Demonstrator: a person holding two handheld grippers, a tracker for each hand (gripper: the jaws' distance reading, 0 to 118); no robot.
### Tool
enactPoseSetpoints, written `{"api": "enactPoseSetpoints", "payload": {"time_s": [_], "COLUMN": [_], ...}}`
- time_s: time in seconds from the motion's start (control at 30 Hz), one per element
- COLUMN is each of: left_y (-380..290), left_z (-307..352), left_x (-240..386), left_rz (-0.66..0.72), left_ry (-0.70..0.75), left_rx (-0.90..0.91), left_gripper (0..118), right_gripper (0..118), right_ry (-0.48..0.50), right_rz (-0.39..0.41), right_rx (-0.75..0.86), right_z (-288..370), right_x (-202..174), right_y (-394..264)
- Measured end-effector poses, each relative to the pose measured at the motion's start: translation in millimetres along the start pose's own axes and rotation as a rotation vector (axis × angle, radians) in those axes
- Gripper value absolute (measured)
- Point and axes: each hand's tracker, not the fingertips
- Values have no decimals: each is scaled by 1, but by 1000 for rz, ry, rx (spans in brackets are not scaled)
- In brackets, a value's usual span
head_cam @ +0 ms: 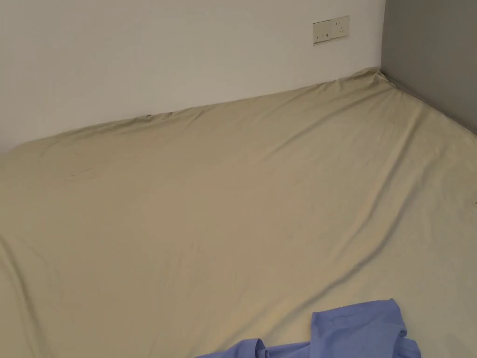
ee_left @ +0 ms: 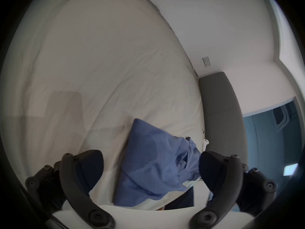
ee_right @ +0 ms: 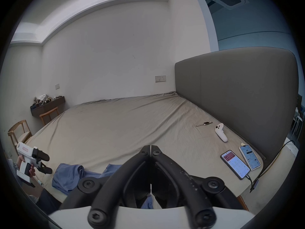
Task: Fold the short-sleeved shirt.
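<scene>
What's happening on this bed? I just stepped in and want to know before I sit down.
A person holding a two-jaw gripper in each hand is about to fold a blue short-sleeved shirt, which lies crumpled near the edge of the beige bedsheet. The left gripper hangs open above the shirt, not touching it. The right gripper is shut with nothing between its jaws. Two smartphones, a white controller and a wristwatch lie by the grey headboard.

Beige bedsheet [ee_right: 115,125] wrinkled over bed; grey headboard [ee_right: 239,92] along one side. Two phones [ee_right: 235,165] side by side near headboard, white controller [ee_right: 221,134] and watch [ee_right: 204,124] beyond them. Wall socket [head_cam: 330,30] above bed.
</scene>
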Motion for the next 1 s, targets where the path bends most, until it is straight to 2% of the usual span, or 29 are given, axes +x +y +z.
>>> {"api": "enactPoseSetpoints", "payload": {"time_s": [0.13, 0.2, 0.23, 0.27, 0.3, 0.33, 0.37, 0.4, 0.43, 0.53, 0.57, 0.63, 0.77, 0.83, 1.0], "left_y": [-34, -18, -21, -27, -16, -22, -25, -24, -25, -25, 7, 17, 35, 43, 18], "left_z": [-29, -25, -28, -33, -41, -47, -45, -37, -32, -3, -1, 22, 71, 82, 77], "left_x": [12, -1, 2, 4, 5, 5, 1, 3, -17, -8, -11, -14, -18, -32, 50], "left_rz": [150, 123, 144, 165, 173, 169, 175, 196, 219, 143, 153, 170, 104, 57, -196], "left_ry": [-71, -188, -199, -157, -93, 11, 25, -98, -110, 17, 20, 21, 202, 275, 214], "left_rx": [-83, -57, -81, -97, -116, -128, -126, -98, -96, -30, -19, 24, 145, 149, 105], "left_gripper": [111, 108, 99, 77, 20, 11, 11, 11, 11, 8, 8, 8, 8, 8, 8], "right_gripper": [2, 2, 2, 2, 2, 2, 2, 2, 2, 2, 2, 2, 2, 2, 2], "right_ry": [-1, -4, -5, -4, -2, -2, -3, -3, -2, -4, -7, -11, -8, 1, 32], "right_rz": [7, 12, 13, 14, 16, 19, 24, 27, 30, 37, 36, 29, 17, 12, -15], "right_rx": [10, 16, 18, 20, 23, 23, 23, 23, 25, 28, 30, 39, 55, 58, 58], "right_z": [2, 3, 3, 3, 3, 3, 3, 4, 5, 5, 5, 7, 8, 7, 4], "right_x": [-3, -4, -4, -4, -5, -5, -6, -7, -7, -7, -7, -5, -3, -2, -4], "right_y": [5, 7, 8, 9, 9, 9, 9, 9, 9, 11, 12, 14, 15, 14, 10]}}
